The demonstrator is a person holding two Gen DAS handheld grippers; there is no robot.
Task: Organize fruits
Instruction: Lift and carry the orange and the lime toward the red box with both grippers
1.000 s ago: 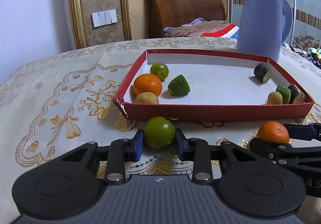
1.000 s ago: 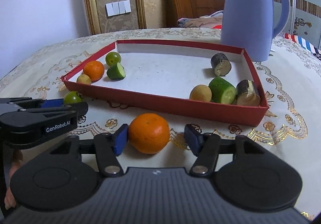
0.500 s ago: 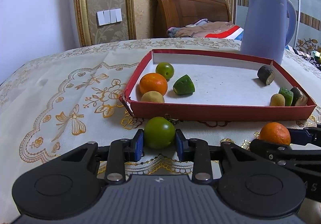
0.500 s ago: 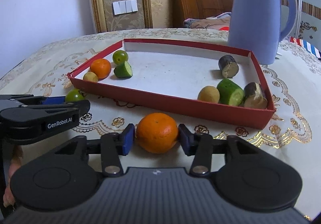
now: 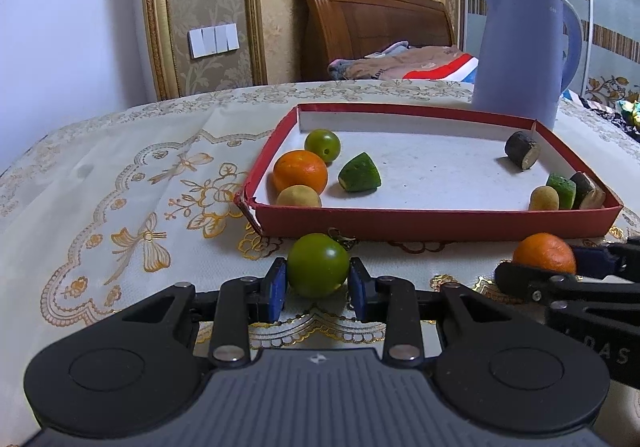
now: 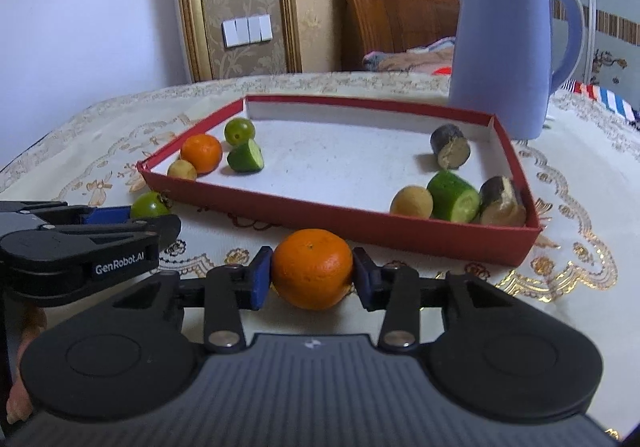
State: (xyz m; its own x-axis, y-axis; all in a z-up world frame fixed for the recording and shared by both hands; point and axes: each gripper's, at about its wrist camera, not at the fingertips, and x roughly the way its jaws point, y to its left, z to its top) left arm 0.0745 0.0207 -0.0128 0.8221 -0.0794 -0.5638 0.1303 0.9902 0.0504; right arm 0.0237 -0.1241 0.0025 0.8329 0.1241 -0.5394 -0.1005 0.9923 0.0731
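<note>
My left gripper (image 5: 318,283) is shut on a round green fruit (image 5: 318,265) and holds it just in front of the red tray (image 5: 440,223). My right gripper (image 6: 313,279) is shut on an orange (image 6: 313,269) before the tray's (image 6: 360,225) front wall. In the tray's left end lie an orange (image 5: 300,171), a green fruit (image 5: 322,143), a small tan fruit (image 5: 298,197) and a green wedge (image 5: 359,178). At its right end lie a tan fruit (image 6: 411,201), a cucumber piece (image 6: 454,197) and two dark pieces (image 6: 450,147).
A blue kettle (image 6: 508,47) stands behind the tray's right corner. The table has an embroidered cream cloth (image 5: 120,187). A wooden headboard and bedding are beyond the table. Each gripper shows in the other's view, the left gripper (image 6: 80,243) and the right gripper (image 5: 568,279).
My right gripper has closed onto the orange. Both grippers have lifted a little with their fruits and the views sit slightly higher above the table.
</note>
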